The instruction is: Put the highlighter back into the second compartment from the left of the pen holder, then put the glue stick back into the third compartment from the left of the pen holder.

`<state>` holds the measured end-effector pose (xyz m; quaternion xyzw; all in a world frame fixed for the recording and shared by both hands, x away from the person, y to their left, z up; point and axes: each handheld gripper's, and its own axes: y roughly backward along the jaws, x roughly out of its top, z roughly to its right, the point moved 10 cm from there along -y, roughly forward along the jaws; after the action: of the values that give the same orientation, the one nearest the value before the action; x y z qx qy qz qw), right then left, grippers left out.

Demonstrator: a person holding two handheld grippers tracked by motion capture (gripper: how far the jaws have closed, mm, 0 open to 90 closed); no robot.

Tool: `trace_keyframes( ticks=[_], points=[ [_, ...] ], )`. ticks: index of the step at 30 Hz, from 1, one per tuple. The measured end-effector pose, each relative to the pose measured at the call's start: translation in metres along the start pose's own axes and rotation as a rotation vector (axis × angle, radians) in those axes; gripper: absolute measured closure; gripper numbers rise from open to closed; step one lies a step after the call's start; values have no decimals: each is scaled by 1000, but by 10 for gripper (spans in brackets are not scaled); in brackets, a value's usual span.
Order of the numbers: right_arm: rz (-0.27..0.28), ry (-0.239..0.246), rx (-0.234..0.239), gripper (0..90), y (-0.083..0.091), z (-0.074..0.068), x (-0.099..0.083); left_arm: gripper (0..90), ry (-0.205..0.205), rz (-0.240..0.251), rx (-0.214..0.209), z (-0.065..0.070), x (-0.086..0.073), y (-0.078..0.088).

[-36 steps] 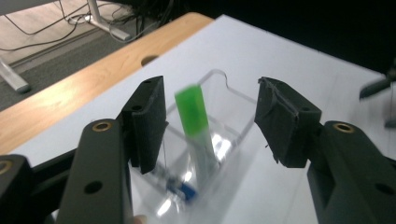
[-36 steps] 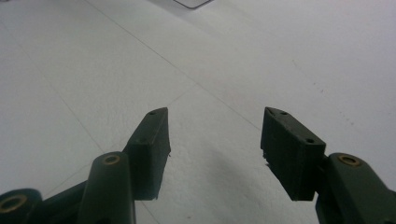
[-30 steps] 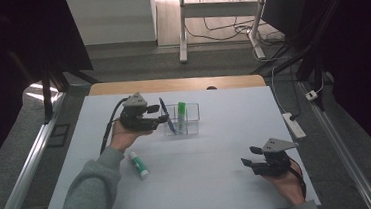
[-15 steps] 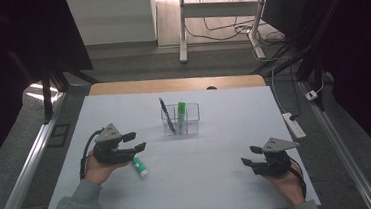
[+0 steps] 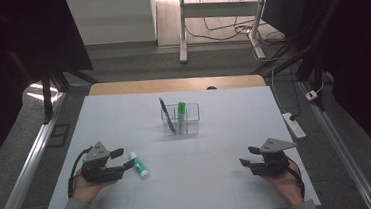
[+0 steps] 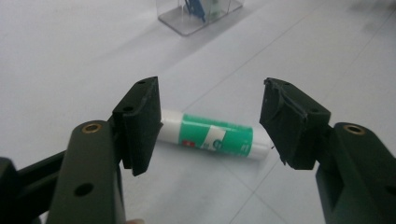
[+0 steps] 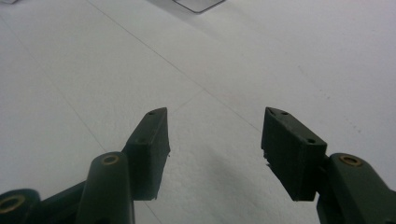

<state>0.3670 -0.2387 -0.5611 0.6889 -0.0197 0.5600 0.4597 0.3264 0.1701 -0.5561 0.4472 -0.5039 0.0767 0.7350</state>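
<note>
A green and white glue stick lies flat on the white table at the near left. My left gripper sits low just left of it. In the left gripper view the glue stick lies crosswise just beyond the left gripper. One end is hidden behind a pad. The jaws have just been opening and touch nothing. My right gripper rests at the near right, open over bare table; its own view shows the right gripper with nothing between the pads.
A clear holder stands at mid-table with a blue pen and a green stick upright in it. A white power strip lies off the table's right edge. A metal rail runs along the left.
My left gripper has drawn back from beside the clear holder to the near left and come down next to the lying glue stick. The right gripper has kept still.
</note>
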Motion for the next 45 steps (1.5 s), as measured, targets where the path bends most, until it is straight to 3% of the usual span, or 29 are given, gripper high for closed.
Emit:
trace_keyframes(
  ticks=[13,21,31,40,45],
  points=[
    [1,7,-2,415,-1,0,0,375,15,-7,22,-8,-4,0],
    [-3,3,-2,416,-1,1,-1,428,16,-46,65,-24,-3,-12],
    [-6,4,-8,416,-1,2,-2,450,32,-70,81,-36,-2,-20],
    [-6,4,-6,416,0,2,-2,522,59,-111,97,-53,-4,-25],
    [-6,4,-6,416,0,2,-2,613,50,-146,87,-58,-7,-30]
  ],
)
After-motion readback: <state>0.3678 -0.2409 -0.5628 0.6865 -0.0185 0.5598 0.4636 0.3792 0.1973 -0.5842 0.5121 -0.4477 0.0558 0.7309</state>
